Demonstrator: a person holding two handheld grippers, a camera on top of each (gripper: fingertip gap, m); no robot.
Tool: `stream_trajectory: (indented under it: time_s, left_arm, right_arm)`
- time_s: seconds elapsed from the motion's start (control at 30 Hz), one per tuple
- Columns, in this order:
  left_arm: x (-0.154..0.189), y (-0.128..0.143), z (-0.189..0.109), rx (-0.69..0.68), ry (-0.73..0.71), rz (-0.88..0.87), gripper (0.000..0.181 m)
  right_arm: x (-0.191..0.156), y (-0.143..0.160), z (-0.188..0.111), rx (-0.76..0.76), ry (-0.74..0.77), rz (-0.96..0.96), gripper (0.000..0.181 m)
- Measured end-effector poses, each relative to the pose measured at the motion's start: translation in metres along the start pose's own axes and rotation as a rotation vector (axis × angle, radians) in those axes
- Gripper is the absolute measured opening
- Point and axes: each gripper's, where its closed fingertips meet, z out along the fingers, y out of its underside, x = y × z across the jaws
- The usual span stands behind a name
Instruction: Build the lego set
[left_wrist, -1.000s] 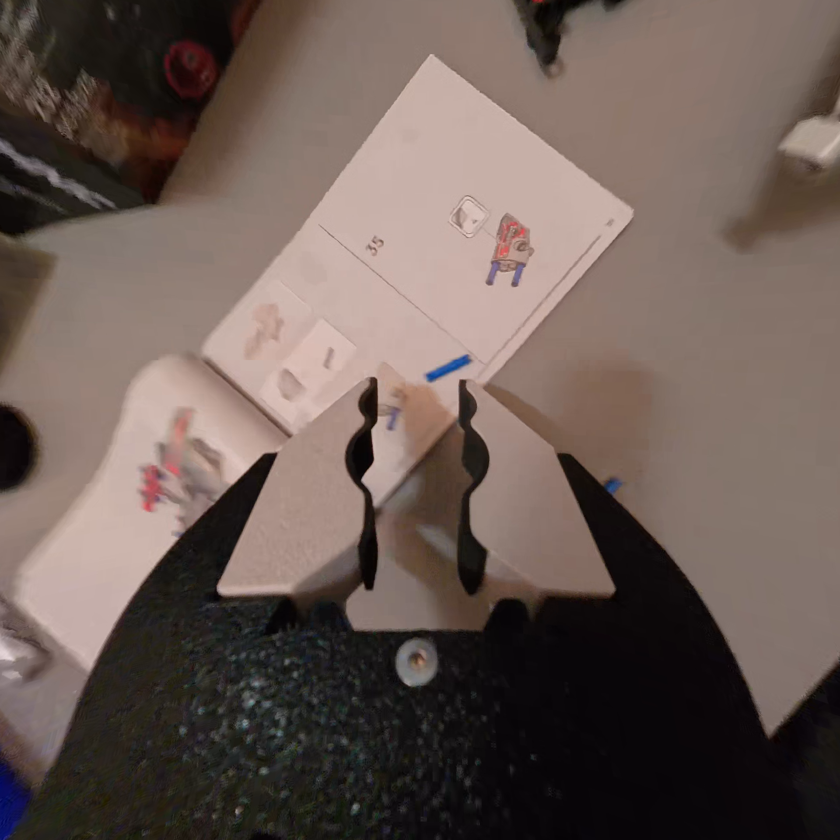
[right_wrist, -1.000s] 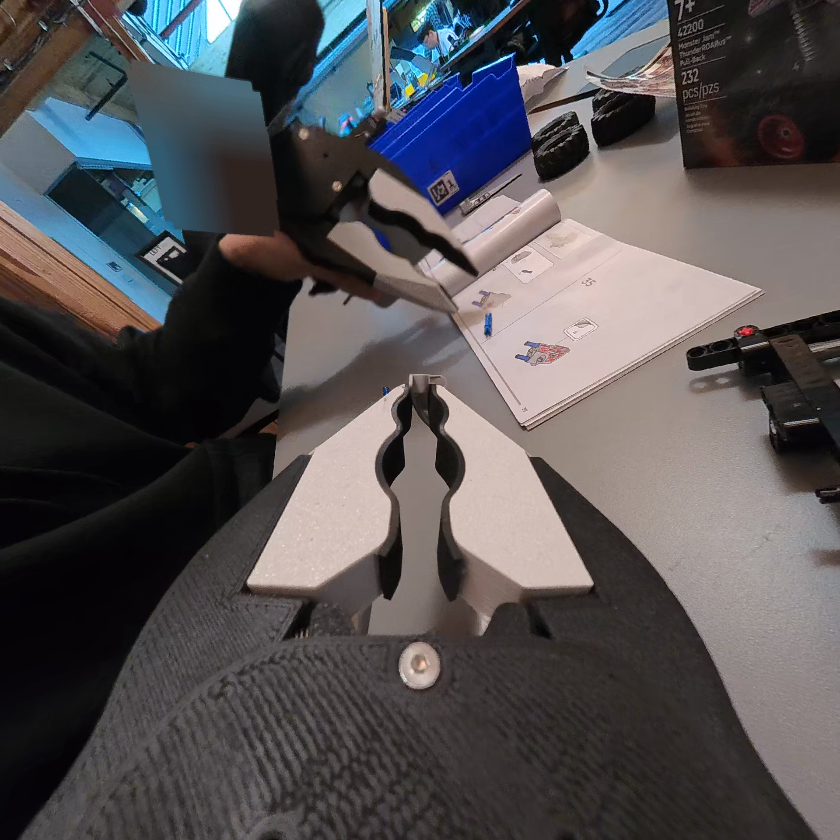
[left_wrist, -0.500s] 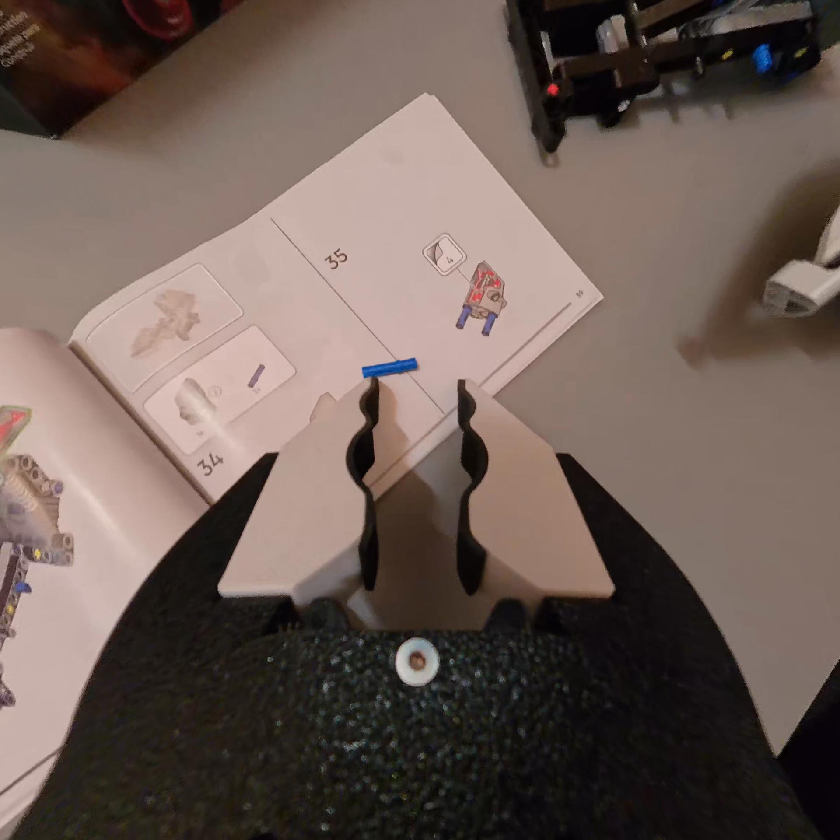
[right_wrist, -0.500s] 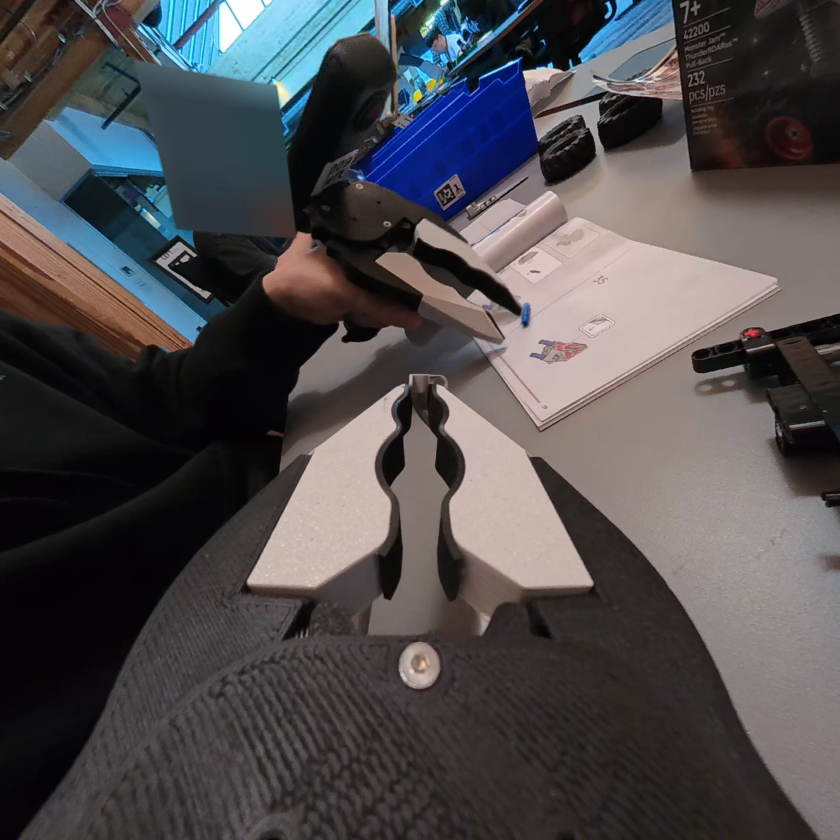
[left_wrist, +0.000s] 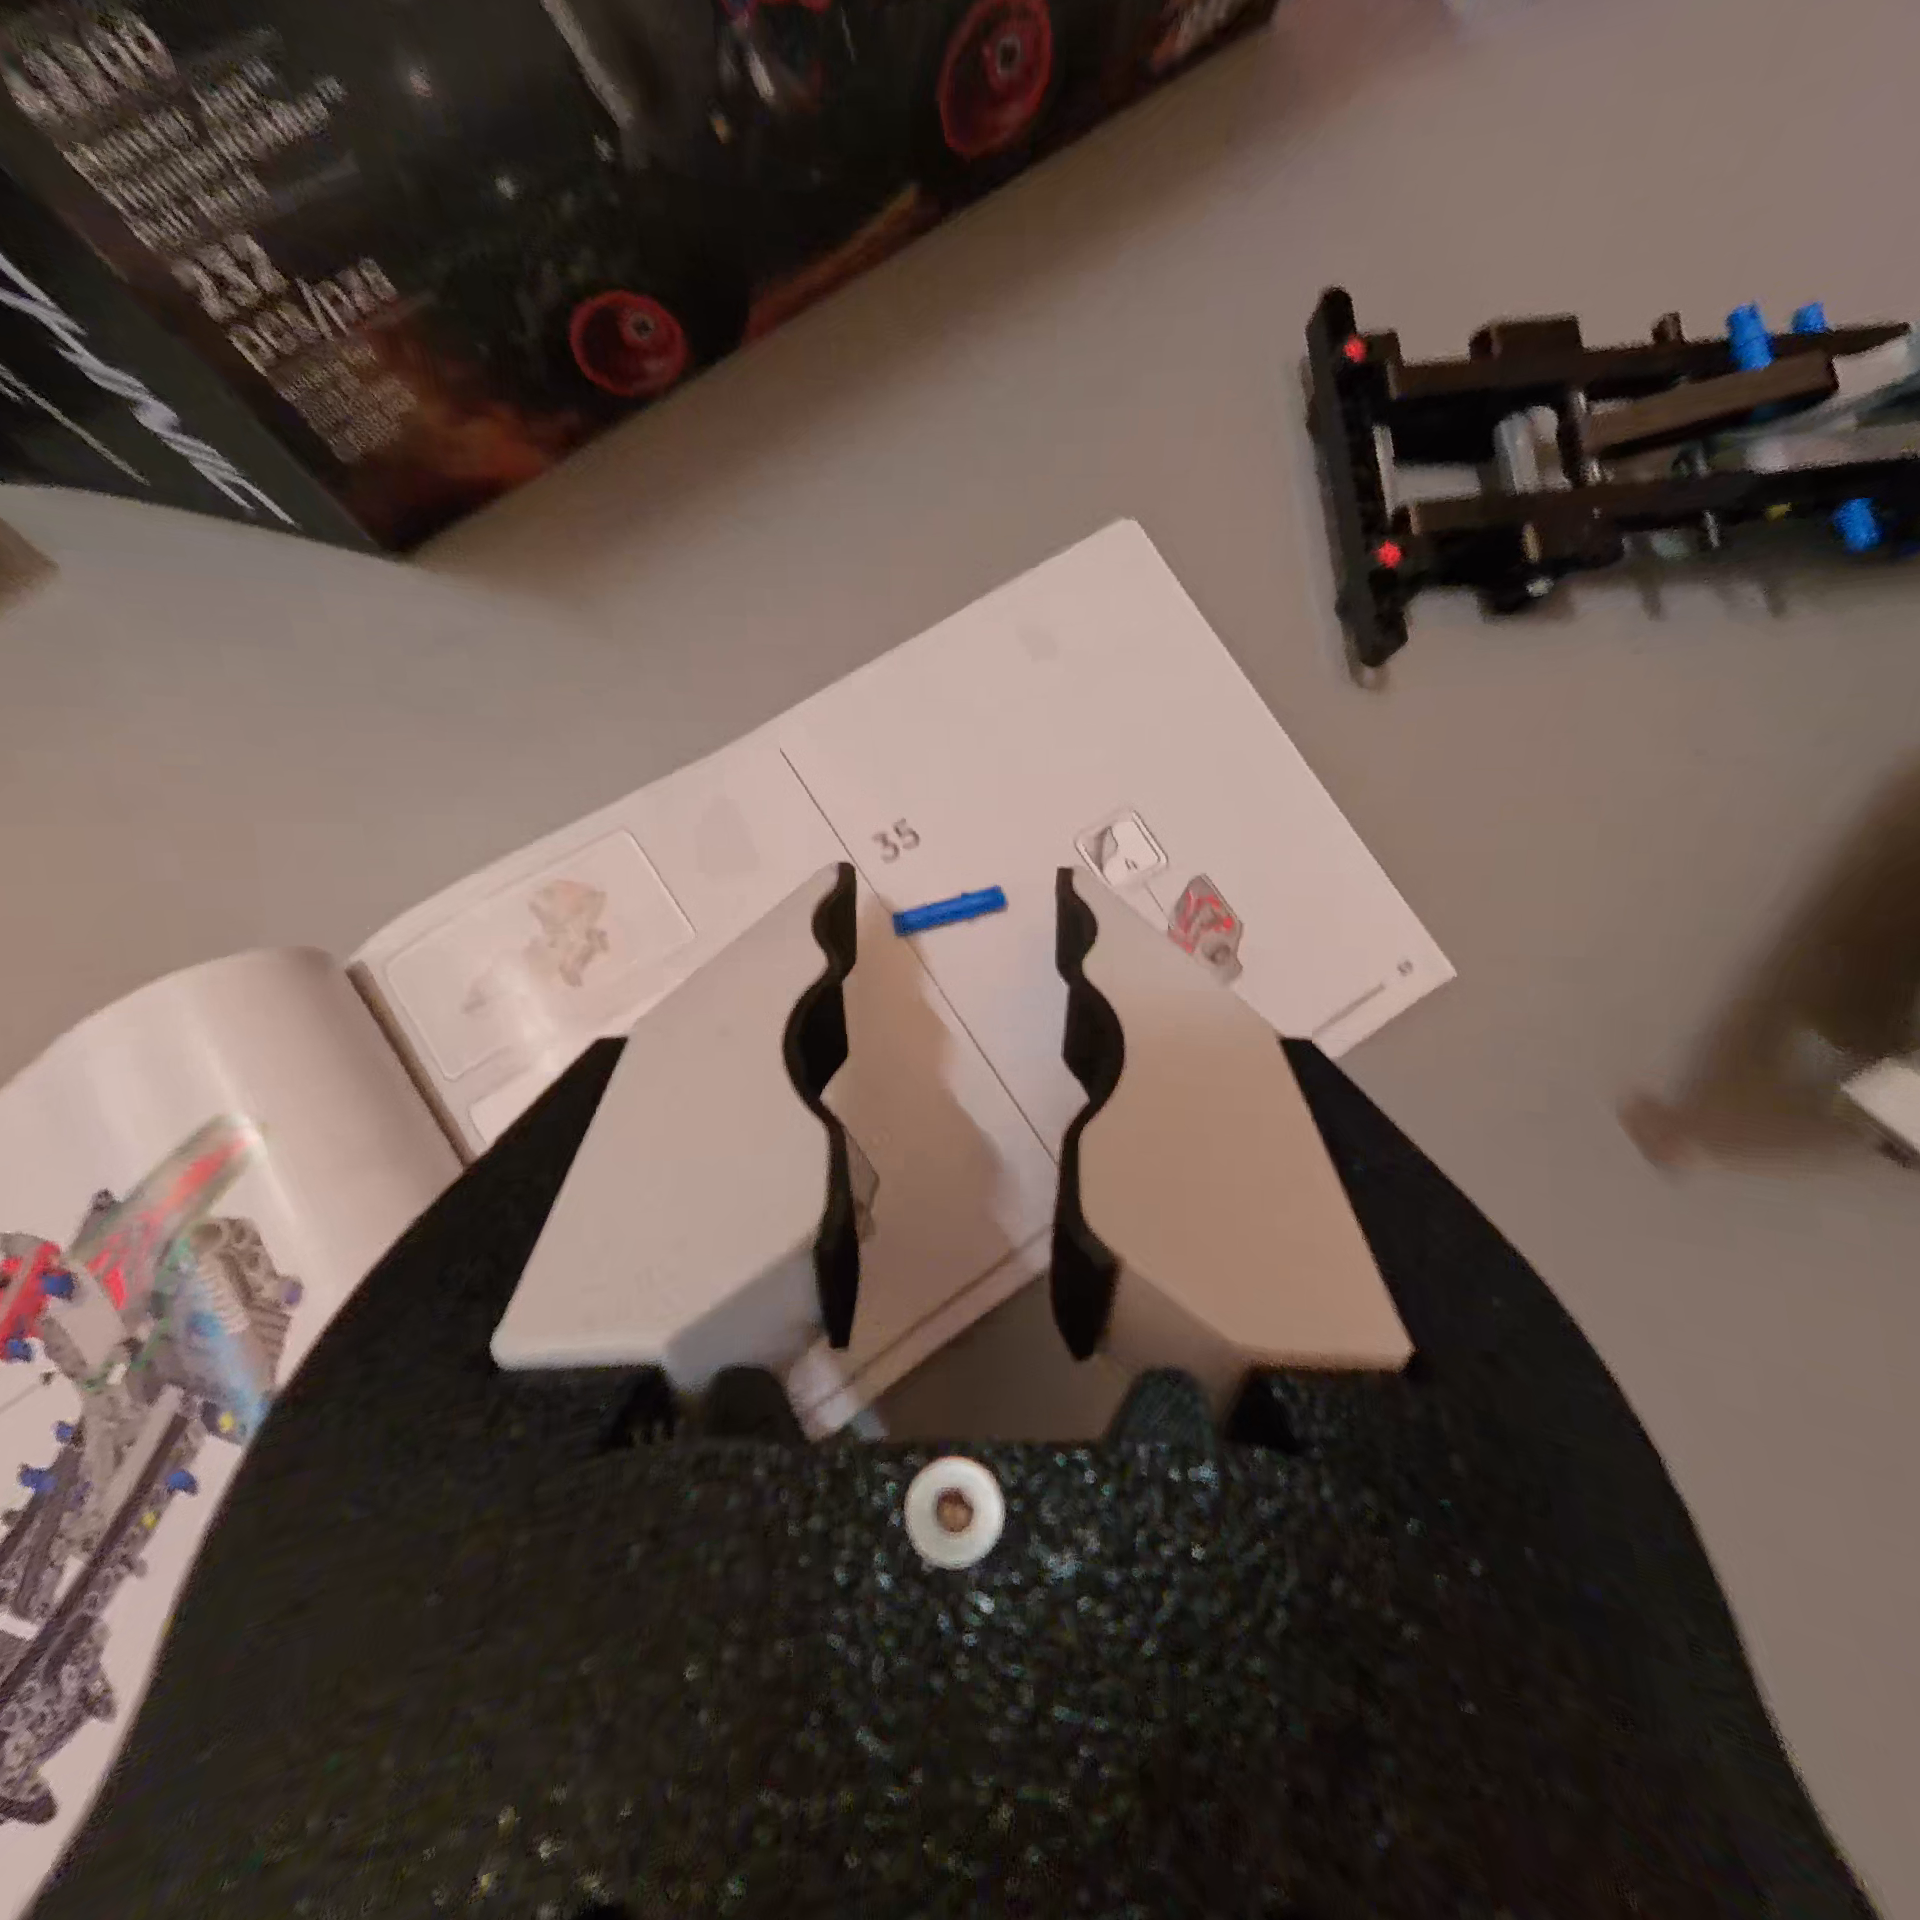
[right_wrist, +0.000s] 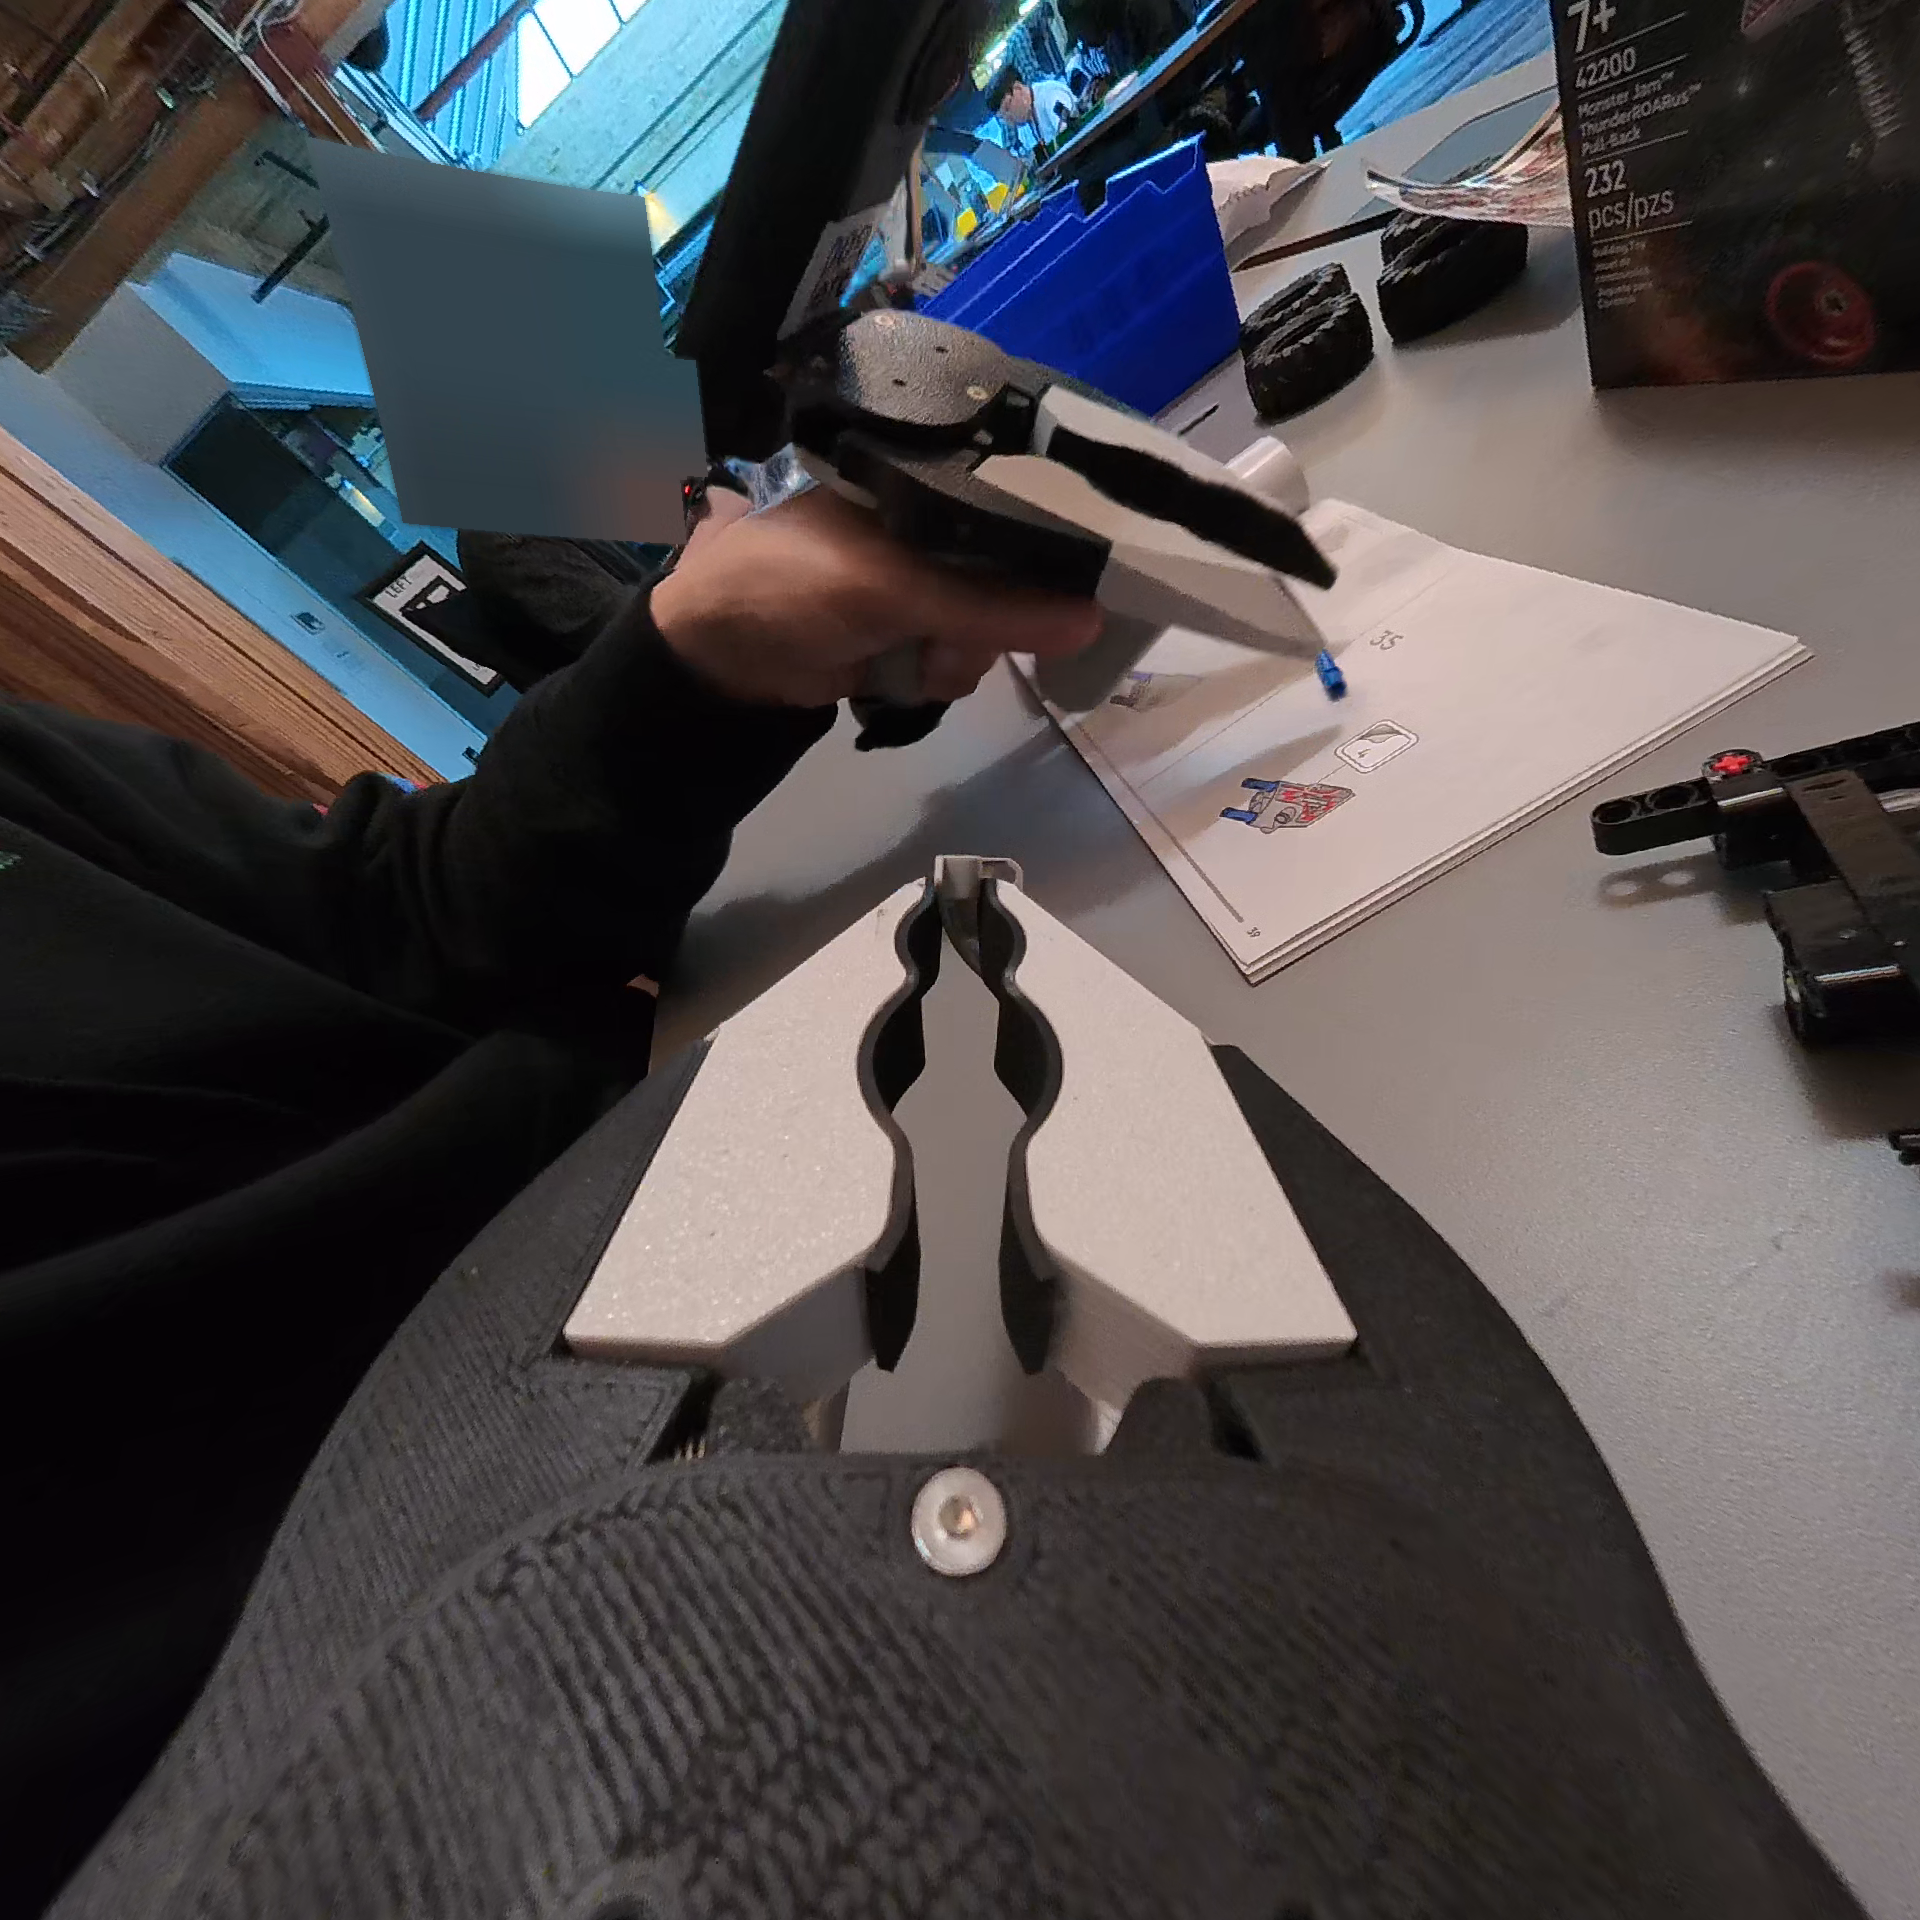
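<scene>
While my right gripper waits low over the tabletop, pinching a small grey piece for joining, my left gripper hangs spread above the blue pin on the open manual. A second ago the pin lay ahead of my fingertips; now it sits between them.

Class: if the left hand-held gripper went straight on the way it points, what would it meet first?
Probably the blue pin lying on the open instruction booklet, between the open left hand-held gripper's fingertips; depth is unclear.
</scene>
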Motion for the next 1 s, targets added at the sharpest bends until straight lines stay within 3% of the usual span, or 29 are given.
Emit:
stream_trajectory:
  time_s: [0.03,0.1,0.27,0.43,0.5,0.63,0.83,1.0]
  left_arm:
    - [-0.002,-0.004,0.003,0.008,-0.014,0.004,0.035]
    - [-0.004,0.002,0.014,-0.053,-0.013,0.018,0.032]
    - [0.005,0.014,0.013,-0.086,0.021,0.151,0.003]
    - [0.003,0.032,-0.007,-0.092,0.092,0.438,0.002]
    - [0.002,0.032,-0.014,-0.084,0.131,0.404,0.017]
    - [0.003,0.031,-0.023,-0.067,0.168,0.365,0.017]
    - [-0.002,0.032,-0.008,-0.098,0.142,0.308,0.005]
    - [0.013,0.052,-0.019,-0.153,0.241,0.659,0.0]
  right_arm:
    - [0.0,0.0,0.0,0.0,-0.001,0.001,0.005]
    - [0.0,0.0,0.0,-0.002,0.0,0.003,0.005]
    - [-0.001,0.001,0.0,-0.005,-0.003,-0.006,0.005]
    - [-0.003,-0.001,-0.001,0.008,-0.019,-0.002,0.004]
    - [-0.002,-0.002,-0.002,0.014,-0.023,0.005,0.005]
    - [-0.003,-0.001,-0.001,0.008,-0.024,0.003,0.005]
    - [-0.002,-0.001,-0.001,0.006,-0.022,0.004,0.005]
    - [-0.002,-0.001,-0.001,0.005,-0.022,0.005,0.005]
